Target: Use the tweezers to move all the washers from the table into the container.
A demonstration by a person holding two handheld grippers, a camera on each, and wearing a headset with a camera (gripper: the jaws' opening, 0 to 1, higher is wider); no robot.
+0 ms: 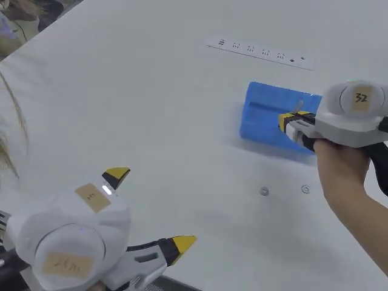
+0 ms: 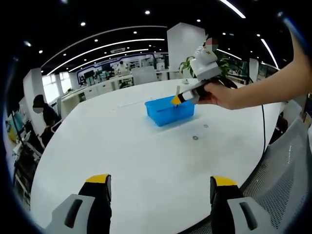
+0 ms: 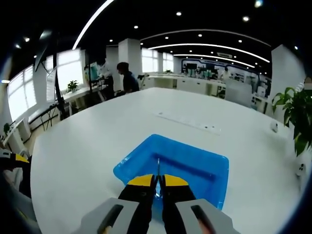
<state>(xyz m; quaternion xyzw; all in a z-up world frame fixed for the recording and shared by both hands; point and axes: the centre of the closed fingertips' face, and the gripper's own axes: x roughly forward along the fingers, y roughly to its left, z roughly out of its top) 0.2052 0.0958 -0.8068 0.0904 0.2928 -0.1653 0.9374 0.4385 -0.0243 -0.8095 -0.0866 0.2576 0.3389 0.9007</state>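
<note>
R claw [image 3: 157, 180] clamped on tweezers [image 3: 158, 167], tips over container [image 1: 260, 112]; posn suits a drop, washer at tips not discernible. Two washers [image 1: 264, 191] on table [image 1: 151, 91] near container, outstanding. L claw [image 1: 150, 209] spread, empty, well apart from container: not req'd.

Container [image 1: 267, 118]: blue rectangular tray, open-topped, flat on the white table [image 1: 151, 121]; contents cannot be made out.
Tweezers [image 3: 158, 168]: thin metal pair, clamped between the closed jaws of the right gripper [image 3: 157, 181], tip over the container's interior.
Left washer [image 1: 264, 191]: small grey ring, flat on the table, near the container, outside it.
Right washer [image 1: 305, 189]: same kind, flat on the table, apart from the first.
</note>
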